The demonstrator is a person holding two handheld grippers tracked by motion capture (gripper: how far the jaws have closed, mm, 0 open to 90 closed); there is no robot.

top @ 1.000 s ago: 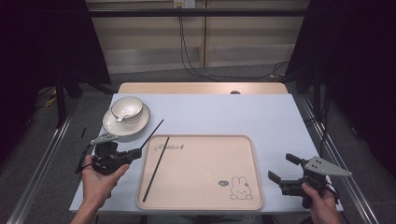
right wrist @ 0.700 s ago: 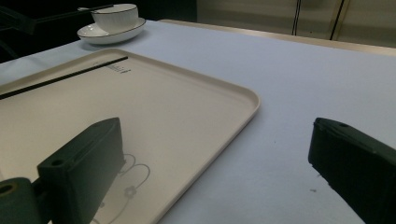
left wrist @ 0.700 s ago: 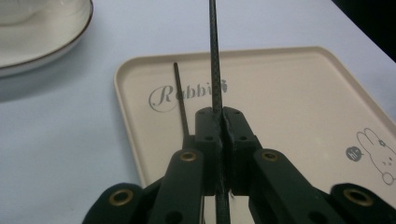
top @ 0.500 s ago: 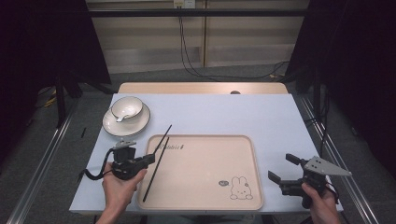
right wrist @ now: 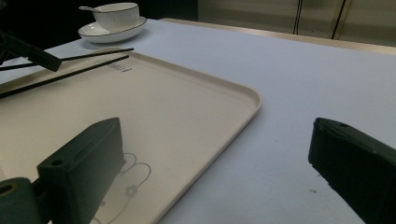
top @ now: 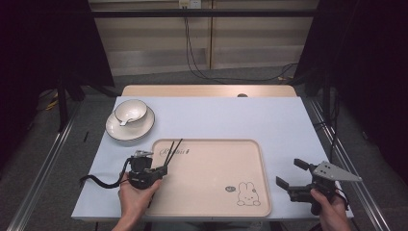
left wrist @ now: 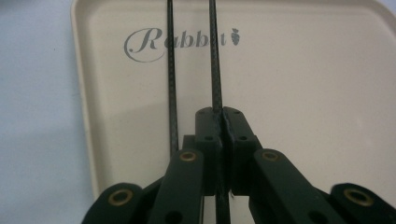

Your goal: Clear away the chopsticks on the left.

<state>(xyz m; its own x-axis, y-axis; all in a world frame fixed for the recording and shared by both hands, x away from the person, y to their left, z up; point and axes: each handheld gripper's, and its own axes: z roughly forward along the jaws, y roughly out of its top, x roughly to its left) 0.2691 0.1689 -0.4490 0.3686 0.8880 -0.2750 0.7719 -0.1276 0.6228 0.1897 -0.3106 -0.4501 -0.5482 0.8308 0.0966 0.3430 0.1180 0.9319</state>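
1. The left tongs (top: 162,169) have been swinging in from the left edge of the table (top: 269,115) over the last second and are now sitting over the near-left part of the tray (top: 211,192). They are pinching one chopstick (left wrist: 215,70) tight between closed jaws.
2. The second chopstick (left wrist: 172,79) is lying loose just to the left of the held one, both pointing toward the far edge of the tray, across the printed word there. Earlier the pair was crossing the tray's left rim at a slant; now it is reaching over the tray's far-left part.
3. That shift is suggesting, as a guess, that the chopsticks are being tidied onto the tray.
4. The right tongs (top: 292,174) are staying put near the tray's near-right corner, jaws spread wide and holding nothing.
5. The tray is carrying the chopsticks; whether the held one is touching it, I cannot tell.
6. At the far left, a bowl (top: 130,109) with a spoon (top: 126,120) in it is sitting on a plate (top: 115,131).
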